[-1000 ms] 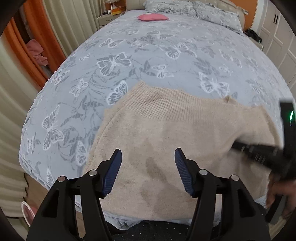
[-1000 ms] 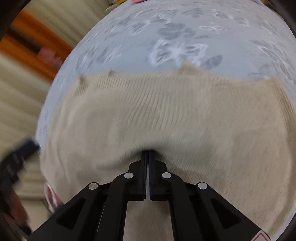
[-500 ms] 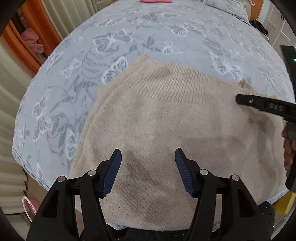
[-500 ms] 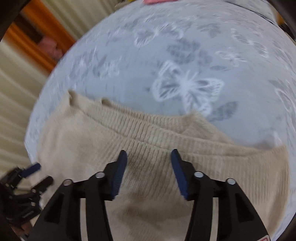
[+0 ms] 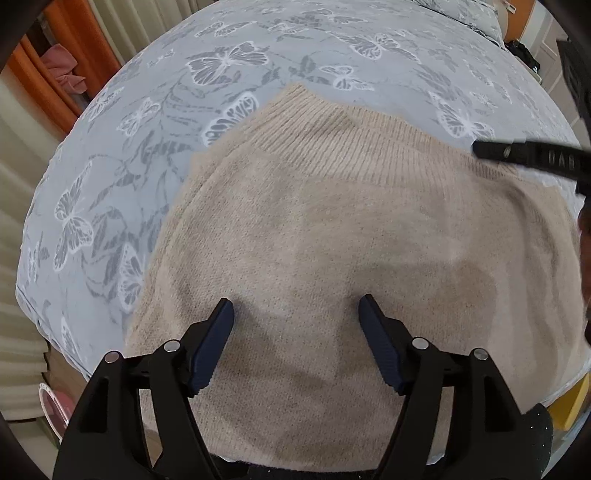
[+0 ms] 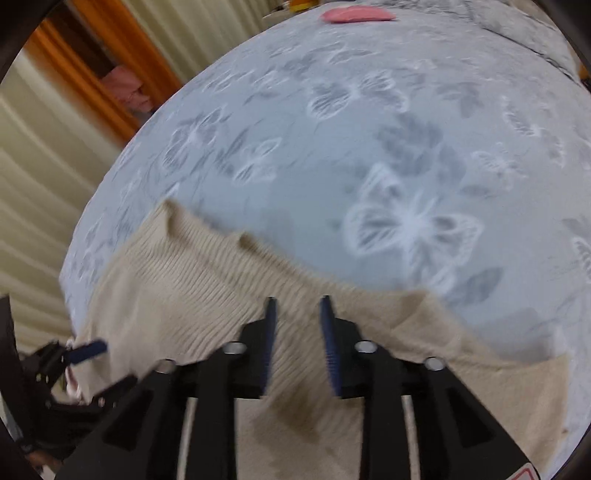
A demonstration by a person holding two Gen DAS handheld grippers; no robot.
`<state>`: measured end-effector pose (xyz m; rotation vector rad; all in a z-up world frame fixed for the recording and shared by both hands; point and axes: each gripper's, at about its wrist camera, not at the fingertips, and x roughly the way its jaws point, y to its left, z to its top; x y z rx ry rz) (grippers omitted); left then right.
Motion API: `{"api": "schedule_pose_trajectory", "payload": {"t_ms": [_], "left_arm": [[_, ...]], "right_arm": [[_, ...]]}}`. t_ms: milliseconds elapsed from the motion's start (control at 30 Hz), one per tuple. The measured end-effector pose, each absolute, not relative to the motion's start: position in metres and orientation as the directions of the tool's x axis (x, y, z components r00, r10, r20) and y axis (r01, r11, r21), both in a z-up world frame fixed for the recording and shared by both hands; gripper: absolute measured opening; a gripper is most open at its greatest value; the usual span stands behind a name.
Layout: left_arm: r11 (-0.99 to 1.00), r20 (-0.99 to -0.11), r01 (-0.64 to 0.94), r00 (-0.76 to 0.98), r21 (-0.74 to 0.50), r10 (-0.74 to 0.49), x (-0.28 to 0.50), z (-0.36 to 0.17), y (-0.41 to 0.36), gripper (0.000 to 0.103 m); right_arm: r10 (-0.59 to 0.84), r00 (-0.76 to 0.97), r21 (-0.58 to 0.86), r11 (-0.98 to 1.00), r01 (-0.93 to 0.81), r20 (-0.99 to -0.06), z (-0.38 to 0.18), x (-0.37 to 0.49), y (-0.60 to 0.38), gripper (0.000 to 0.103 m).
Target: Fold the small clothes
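- Since one second ago the right tool (image 6: pixel 295 314) has let go of the beige sweater (image 5: pixel 332 240): then its jaws were pressed together on a fold of the knit, and now they stand a little apart over the ribbed hem.
- Compared with that same moment, the left wrist camera sees the sweater larger, filling more of the picture.
- Left tool (image 5: pixel 295 314) hovers over the sweater with its jaws wide apart and nothing between them; its blue pads (image 5: pixel 210 347) are above the plain knit, near the sweater's close edge.
- Seen from the left wrist, the right tool (image 5: pixel 528 155) reaches in over the far right corner of the sweater.
- Seen from the right wrist, the left tool (image 6: pixel 85 349) shows at the left side of the sweater.
- The sweater lies spread flat on the bed (image 5: pixel 258 48), on a grey cover with white butterflies, with its ribbed hem (image 5: pixel 351 136) on the side away from the tools.
- A pink cloth (image 6: pixel 356 15) lies on the bed well beyond the sweater.
- The right wrist picture is blurred, so fine detail there I cannot tell.
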<state>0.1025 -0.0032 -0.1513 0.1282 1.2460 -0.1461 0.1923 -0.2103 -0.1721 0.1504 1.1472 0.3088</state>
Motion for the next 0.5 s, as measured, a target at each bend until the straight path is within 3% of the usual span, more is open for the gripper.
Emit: {"api": "schedule_pose_trajectory", "payload": {"t_ms": [100, 167, 233, 267, 400, 500], "left_arm": [[0.984, -0.948, 0.178, 0.315, 0.019, -0.039, 0.102, -0.152, -0.002, 0.069], [0.984, -0.948, 0.178, 0.316, 0.022, -0.035, 0.102, -0.153, -0.003, 0.070], [0.983, -0.949, 0.179, 0.313, 0.029, -0.029, 0.103, -0.153, -0.004, 0.070], [0.984, -0.950, 0.178, 0.311, 0.030, -0.028, 0.103, -0.153, -0.005, 0.070], [0.984, -0.952, 0.174, 0.305, 0.033, -0.022, 0.105, -0.152, -0.006, 0.071], [0.983, -0.952, 0.179, 0.305, 0.049, -0.008, 0.106, -0.153, -0.007, 0.072]], "right_arm": [[0.340, 0.359, 0.280, 0.937, -0.209, -0.869, -0.180, 0.185, -0.192, 0.045], [0.339, 0.334, 0.273, 0.934, -0.230, -0.880, -0.190, 0.188, -0.178, 0.045], [0.313, 0.320, 0.239, 0.939, -0.248, -0.894, -0.200, 0.194, -0.168, 0.011], [0.305, 0.325, 0.229, 0.940, -0.251, -0.895, -0.201, 0.200, -0.166, 0.007], [0.274, 0.387, 0.223, 0.959, -0.172, -0.880, -0.191, 0.224, -0.172, 0.004], [0.272, 0.332, 0.226, 0.959, -0.169, -0.903, -0.202, 0.228, -0.171, 0.006]]}}
